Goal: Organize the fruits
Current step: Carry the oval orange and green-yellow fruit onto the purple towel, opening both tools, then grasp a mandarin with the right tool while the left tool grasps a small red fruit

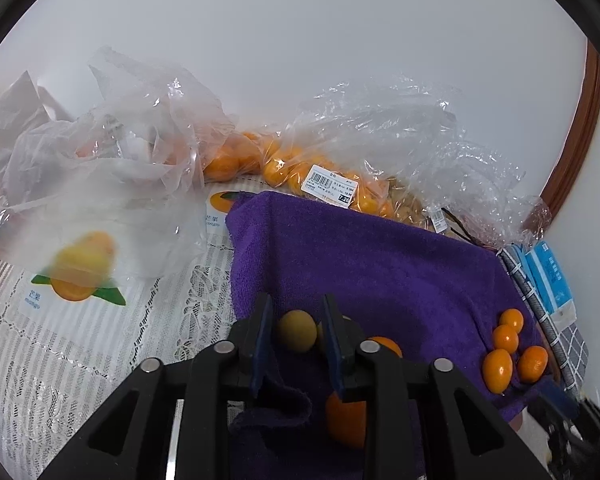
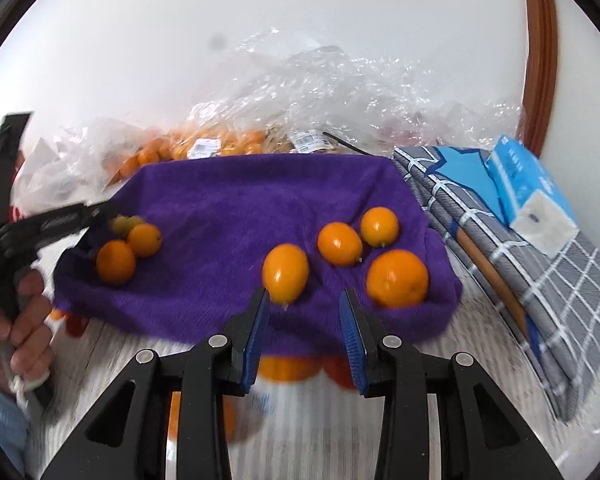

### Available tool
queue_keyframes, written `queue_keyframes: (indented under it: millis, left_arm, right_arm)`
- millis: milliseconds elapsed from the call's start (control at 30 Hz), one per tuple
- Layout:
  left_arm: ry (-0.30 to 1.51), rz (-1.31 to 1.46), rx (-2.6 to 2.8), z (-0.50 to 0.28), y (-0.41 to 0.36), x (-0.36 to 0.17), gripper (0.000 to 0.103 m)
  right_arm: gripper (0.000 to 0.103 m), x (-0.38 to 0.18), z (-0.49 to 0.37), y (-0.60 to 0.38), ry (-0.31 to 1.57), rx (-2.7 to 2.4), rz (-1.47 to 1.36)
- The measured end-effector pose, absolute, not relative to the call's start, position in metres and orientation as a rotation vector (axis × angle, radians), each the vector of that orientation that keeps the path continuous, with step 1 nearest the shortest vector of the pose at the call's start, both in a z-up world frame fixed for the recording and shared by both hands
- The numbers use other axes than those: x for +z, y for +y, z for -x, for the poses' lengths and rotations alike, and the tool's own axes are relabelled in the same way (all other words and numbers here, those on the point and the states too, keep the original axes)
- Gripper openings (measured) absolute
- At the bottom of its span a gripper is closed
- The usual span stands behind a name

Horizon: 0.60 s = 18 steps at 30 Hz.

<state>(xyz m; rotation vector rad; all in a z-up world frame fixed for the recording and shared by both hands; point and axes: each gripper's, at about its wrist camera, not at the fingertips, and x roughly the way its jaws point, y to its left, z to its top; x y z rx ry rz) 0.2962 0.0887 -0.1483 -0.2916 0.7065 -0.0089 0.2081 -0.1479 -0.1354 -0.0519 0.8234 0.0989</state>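
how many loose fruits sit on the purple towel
7 visible: four small orange fruits right, two orange plus one yellowish left, between the left gripper's fingers; more may be hidden.

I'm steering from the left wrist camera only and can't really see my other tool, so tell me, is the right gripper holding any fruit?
Observer: No. The right gripper is open and empty, hovering at the near edge of the purple towel.
Operator: What is closest to it?
Observer: An oval orange fruit lies on the towel just beyond the fingertips, nearer the gripper's left finger than its right.
Operator: And further to the right?
Observer: A larger round orange sits on the towel's near right corner, just past the other finger.
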Motion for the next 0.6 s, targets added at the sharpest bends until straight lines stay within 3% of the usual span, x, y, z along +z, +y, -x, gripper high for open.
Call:
queue_keyframes:
  millis: [133, 600]
  left_arm:
    - [0.696, 0.31, -0.016, -0.291, 0.092, -0.146, 0.027]
    - [0.651, 0.28, -0.053, -0.2, 0.096, -0.12, 0.033]
  right_arm:
    - [0.051, -0.124, -0.181, -0.143, 0.823, 0.115, 0.037]
    - [0.051, -0.157, -0.149, -0.099, 0.943, 0.205, 0.078]
